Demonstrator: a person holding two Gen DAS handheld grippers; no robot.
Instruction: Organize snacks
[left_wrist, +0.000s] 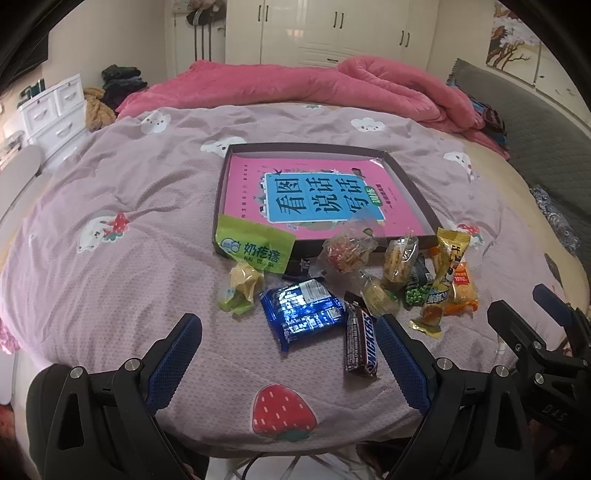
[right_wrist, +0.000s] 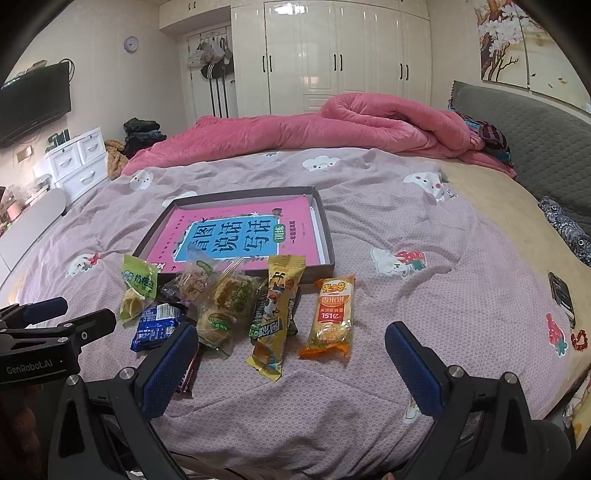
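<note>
Both tools, left (left_wrist: 288, 354) and right (right_wrist: 291, 365), gape wide, holding nothing. The snacks (right_wrist: 236, 306) overlap beside the tray (right_wrist: 327, 236); a grab may catch two slippery wrappers, or sink into the soft bed (right_wrist: 424, 295).

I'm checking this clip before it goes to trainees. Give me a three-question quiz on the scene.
1. True or false: the shallow box already holds snacks.
2. Which snack lies nearest the right tool?
A. orange rice cracker pack
B. green milk candy bag
C. blue wafer pack
3. Fill in: the Snickers bar lies beside the left tool's ____ finger.

Key:
1. False; only a pink book lies in it, and the snacks sit on the quilt in front.
2. A
3. right; both tools are open and empty.
</note>
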